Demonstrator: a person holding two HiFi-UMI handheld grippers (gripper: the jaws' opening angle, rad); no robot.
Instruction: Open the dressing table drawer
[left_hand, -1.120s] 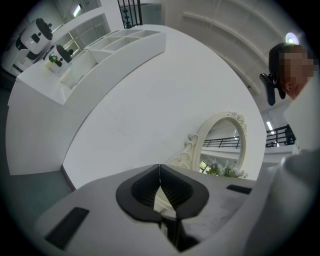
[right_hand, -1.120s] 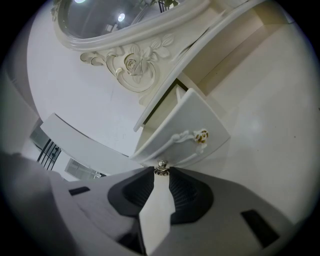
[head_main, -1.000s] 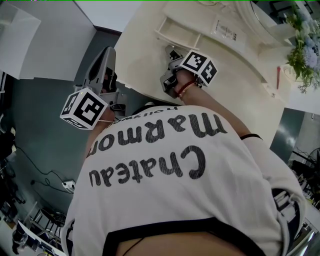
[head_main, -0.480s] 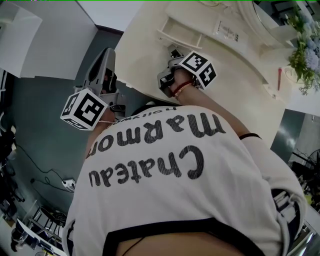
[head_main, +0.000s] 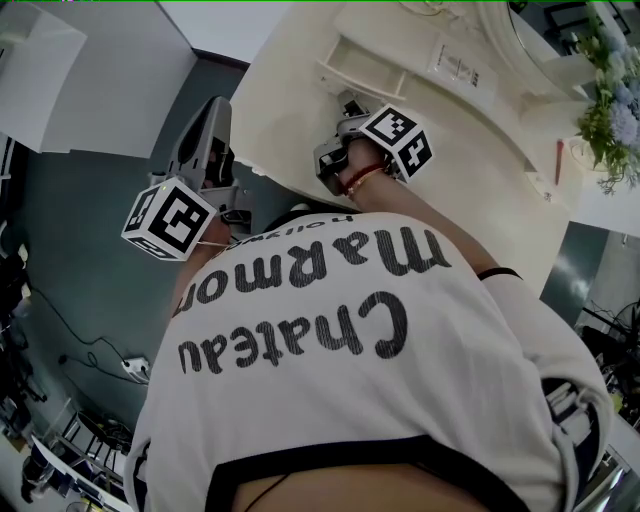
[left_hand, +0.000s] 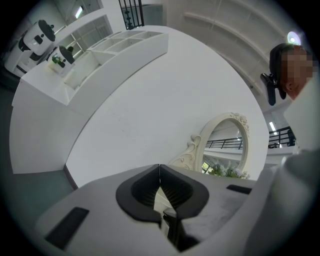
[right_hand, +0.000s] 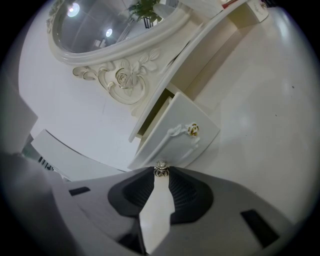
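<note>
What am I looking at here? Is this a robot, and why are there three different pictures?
There is no robot arm here. A person holds a two-jaw gripper in each hand. The head view comes from a camera on the person's head, looking steeply down past their shirt at a cream dressing table. The other two pictures come from cameras that ride on the grippers and look along their jaws. The left gripper has its jaws together with nothing in them and points towards a white wall and an oval mirror. The right gripper pinches a small metal knob at its tips, close to a drawer front that seems partly pulled out.
</note>
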